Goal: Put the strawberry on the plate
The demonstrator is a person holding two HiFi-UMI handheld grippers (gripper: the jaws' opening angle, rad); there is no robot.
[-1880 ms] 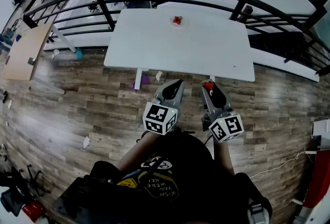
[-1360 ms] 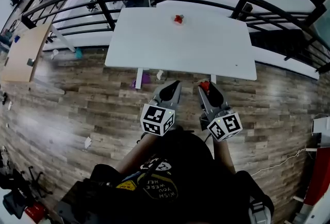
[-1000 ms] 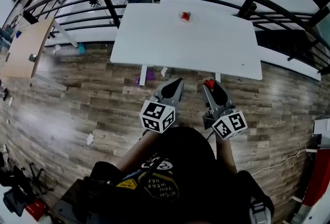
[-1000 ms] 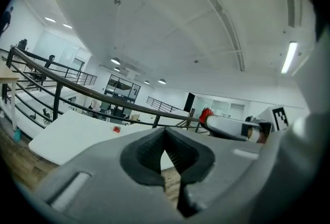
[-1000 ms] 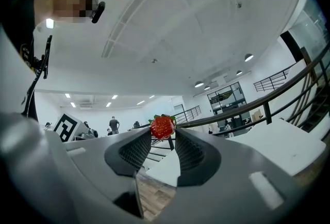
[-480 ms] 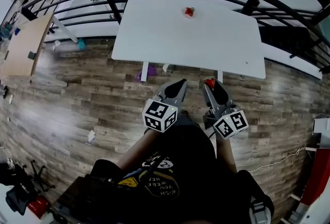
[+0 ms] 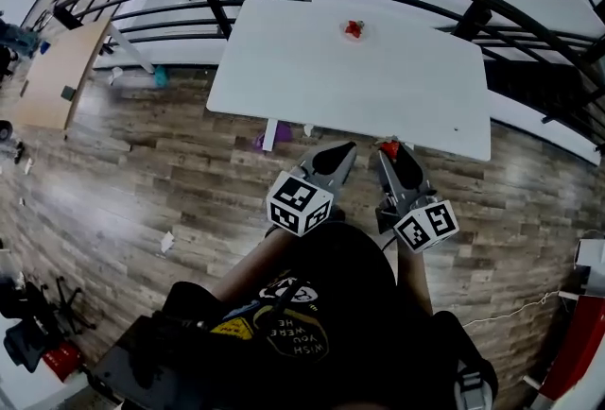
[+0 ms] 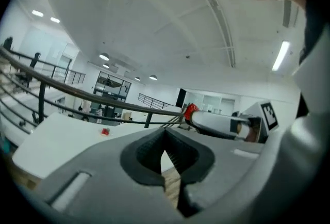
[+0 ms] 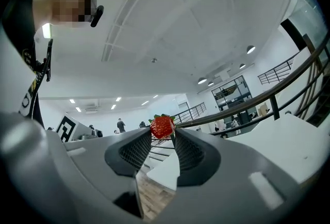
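A red strawberry (image 9: 162,126) with green leaves is pinched at the very tips of my right gripper (image 9: 162,133). In the head view this strawberry (image 7: 386,149) shows at the tip of the right gripper (image 7: 388,153), held over the floor just short of the white table (image 7: 284,68). My left gripper (image 7: 342,152) is beside it, shut and empty (image 8: 165,139). A small red object (image 7: 354,28) lies at the table's far middle. No plate can be made out under it.
A black railing (image 7: 217,7) curves behind and beside the table. The floor (image 7: 142,181) is wood planks with scraps of litter. A wooden board (image 7: 52,73) lies at the left. More white tables (image 7: 529,2) stand beyond the railing.
The table has drawn a little nearer and shifted right in the head view. Both grippers keep their pose in front of the body, the strawberry still in the right one.
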